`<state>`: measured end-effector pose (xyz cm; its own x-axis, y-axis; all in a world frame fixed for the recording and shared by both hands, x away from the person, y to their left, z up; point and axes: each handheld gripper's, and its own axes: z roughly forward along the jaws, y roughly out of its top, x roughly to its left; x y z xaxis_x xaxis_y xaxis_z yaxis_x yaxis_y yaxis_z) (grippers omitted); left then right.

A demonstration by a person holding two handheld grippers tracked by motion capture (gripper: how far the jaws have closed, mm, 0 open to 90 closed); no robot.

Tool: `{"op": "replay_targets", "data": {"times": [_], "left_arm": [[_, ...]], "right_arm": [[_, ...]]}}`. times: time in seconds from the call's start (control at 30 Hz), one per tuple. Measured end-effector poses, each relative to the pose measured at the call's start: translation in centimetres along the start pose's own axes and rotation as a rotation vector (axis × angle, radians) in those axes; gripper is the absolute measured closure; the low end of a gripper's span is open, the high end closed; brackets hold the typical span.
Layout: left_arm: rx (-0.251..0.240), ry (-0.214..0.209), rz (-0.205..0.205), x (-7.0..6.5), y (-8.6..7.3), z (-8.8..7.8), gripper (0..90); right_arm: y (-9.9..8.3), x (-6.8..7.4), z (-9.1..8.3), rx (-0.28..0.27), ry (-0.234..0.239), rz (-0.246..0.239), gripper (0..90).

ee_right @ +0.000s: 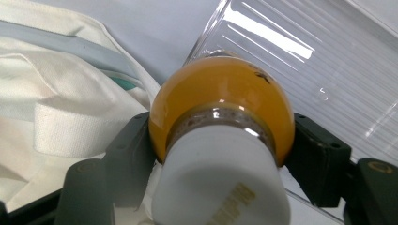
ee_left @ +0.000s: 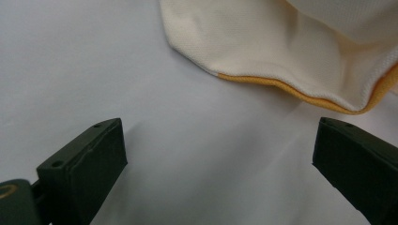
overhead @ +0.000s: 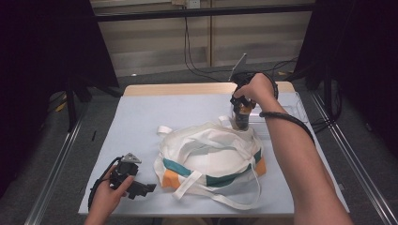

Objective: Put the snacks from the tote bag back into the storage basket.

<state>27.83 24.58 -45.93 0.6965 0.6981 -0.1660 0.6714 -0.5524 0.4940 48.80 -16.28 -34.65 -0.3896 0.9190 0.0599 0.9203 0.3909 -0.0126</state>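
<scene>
Black jaws of the right hand-held gripper [ee_right: 220, 154] clamp an orange bulb [ee_right: 223, 101] with a white base, above the cloth bag's [overhead: 211, 159] far edge beside a clear plastic tray [ee_right: 305, 61]. The left hand-held gripper [overhead: 133, 180] rests wide apart on the pale worktop [overhead: 141, 117], near the bag's orange-trimmed corner.

The left tool [overhead: 141, 188] lies low at the near left of the tabletop, its black jaws spread wide apart with nothing between them. The right arm reaches far forward; the right tool [overhead: 242, 118] points down, jaws clamped on an orange-bulbed, white-based light bulb [ee_right: 220, 154].
</scene>
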Motion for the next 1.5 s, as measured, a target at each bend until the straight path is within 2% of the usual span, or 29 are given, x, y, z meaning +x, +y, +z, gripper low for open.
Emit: {"op": "replay_targets", "data": {"times": [0.07, 0.1, 0.53, 1.13, 1.37, 1.4, 1.5], "left_arm": [[-0.011, 0.006, -0.009, -0.1, -0.03, 0.1, 2.9], [0.001, -0.001, 0.001, 0.01, 0.0, 0.01, 2.9], [-0.003, 0.002, 0.0, -0.04, 0.01, -0.1, 2.9], [-0.006, 0.006, -0.002, -0.13, -0.01, 0.09, 2.9], [-0.006, 0.006, -0.001, -0.09, 0.02, 0.09, 2.9], [-0.012, 0.005, -0.011, -0.14, 0.0, 0.14, 2.9], [-0.001, 0.0, 0.0, -0.02, 0.0, 0.01, 2.9]], "right_arm": [[0.0, -0.02, 0.04, -0.006, -0.002, 0.003, 29.6], [0.0, -0.02, 0.04, -0.008, -0.002, 0.003, 29.6], [-0.22, -0.22, 0.11, -0.033, 0.002, 0.017, 29.3], [-0.72, -0.39, 0.13, -0.076, -0.004, 0.001, 28.3], [-0.69, -0.09, 0.06, -0.082, -0.007, -0.007, 23.1], [-0.7, -0.08, 0.04, -0.084, -0.008, -0.007, 22.7], [-0.8, -0.1, -0.06, -0.091, -0.012, -0.009, 19.5]]}}
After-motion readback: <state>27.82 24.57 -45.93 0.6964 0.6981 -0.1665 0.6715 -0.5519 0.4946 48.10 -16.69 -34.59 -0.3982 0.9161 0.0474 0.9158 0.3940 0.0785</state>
